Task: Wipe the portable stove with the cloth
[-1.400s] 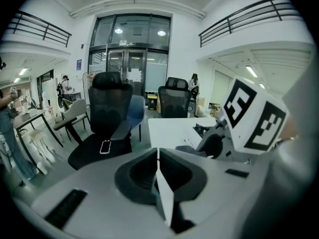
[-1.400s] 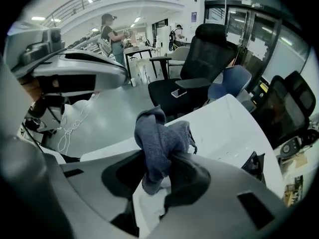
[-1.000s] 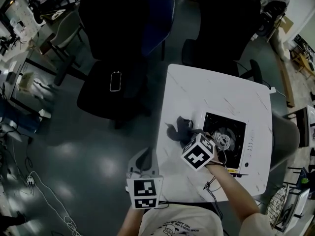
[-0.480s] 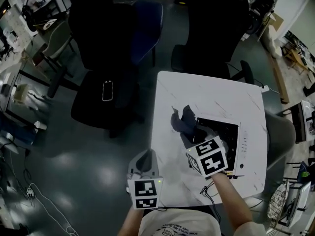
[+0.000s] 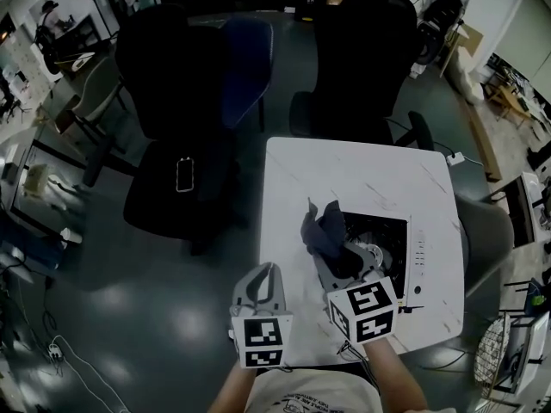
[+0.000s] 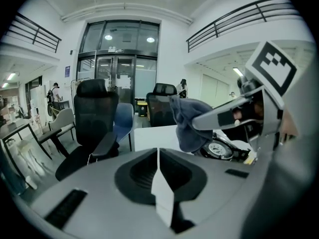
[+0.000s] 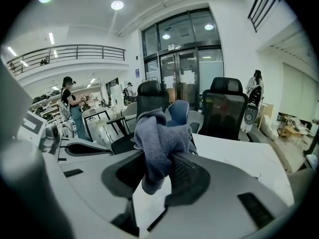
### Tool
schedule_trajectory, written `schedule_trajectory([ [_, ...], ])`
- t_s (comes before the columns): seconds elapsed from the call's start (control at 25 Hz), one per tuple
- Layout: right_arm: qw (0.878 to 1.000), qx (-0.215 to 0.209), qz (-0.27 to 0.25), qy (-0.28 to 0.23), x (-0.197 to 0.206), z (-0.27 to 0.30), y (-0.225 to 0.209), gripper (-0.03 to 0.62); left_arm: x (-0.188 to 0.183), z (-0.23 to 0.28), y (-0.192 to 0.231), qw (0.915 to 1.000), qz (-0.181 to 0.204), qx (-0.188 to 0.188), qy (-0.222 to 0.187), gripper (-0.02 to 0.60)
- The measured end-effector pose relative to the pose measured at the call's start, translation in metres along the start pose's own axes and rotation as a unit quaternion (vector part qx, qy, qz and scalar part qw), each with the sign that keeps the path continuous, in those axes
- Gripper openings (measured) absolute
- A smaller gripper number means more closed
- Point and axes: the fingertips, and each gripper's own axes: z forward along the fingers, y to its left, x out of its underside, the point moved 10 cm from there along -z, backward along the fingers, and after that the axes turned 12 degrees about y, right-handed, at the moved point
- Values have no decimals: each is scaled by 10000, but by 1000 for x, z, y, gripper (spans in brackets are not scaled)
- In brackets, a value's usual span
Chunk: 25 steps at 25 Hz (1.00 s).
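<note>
- Grey-blue cloth [image 7: 159, 138] is bunched and pinched between the right gripper [image 7: 159, 166] jaws, folds spilling above and below the pads.
- Head view: the cloth [image 5: 323, 231] sits at the left edge of the portable stove [image 5: 411, 256]; cannot tell whether it touches.
- The stove is a white body with a black recessed top, on the near right part of the white table [image 5: 362, 170]. The recess holds a round burner [image 6: 219, 149], seen just beside the hanging cloth in the left gripper view.
- The right gripper [image 5: 337, 249] reaches in from the table's near edge.
- The left gripper [image 6: 158, 156] has its jaws pressed together with nothing between them. It is held off the table's near left corner, well apart from the stove.
- Beyond the table stand black office chairs [image 5: 185, 84]. One seat carries a small flat phone-like item [image 5: 183, 175].
</note>
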Motion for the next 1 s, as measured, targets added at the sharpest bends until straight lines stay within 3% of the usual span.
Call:
schedule_trajectory([
  [0.28, 9990, 2, 242, -372, 14, -32, -3, 129, -7, -11, -18, 9999, 17, -70, -76, 22],
  [1.0, 9981, -205, 230, -528, 49, -80, 6, 129, -11, -52, -62, 9990, -8, -225, -379, 21],
])
